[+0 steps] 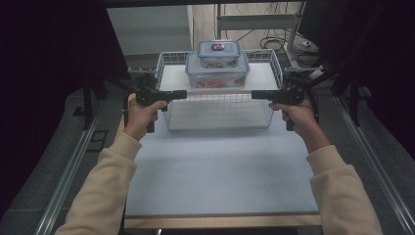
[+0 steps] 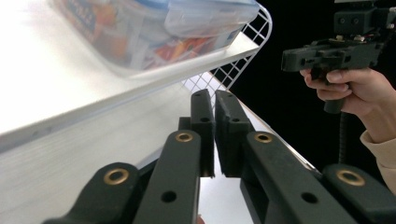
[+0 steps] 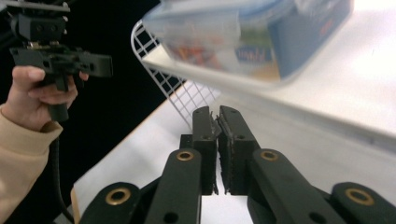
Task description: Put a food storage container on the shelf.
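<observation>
You brought both grippers, left gripper [image 1: 182, 94] and right gripper [image 1: 255, 94], jaws nearly shut and empty, beside the white wire basket [image 1: 169, 63]; next, I reckoned, grip its rim.

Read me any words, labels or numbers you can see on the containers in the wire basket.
Large container: a blue printed label on its side, lettering too blurred to read.
Small container stacked on top: a dark sticker on its lid, too small to read.
Wire basket: no text on it.
</observation>
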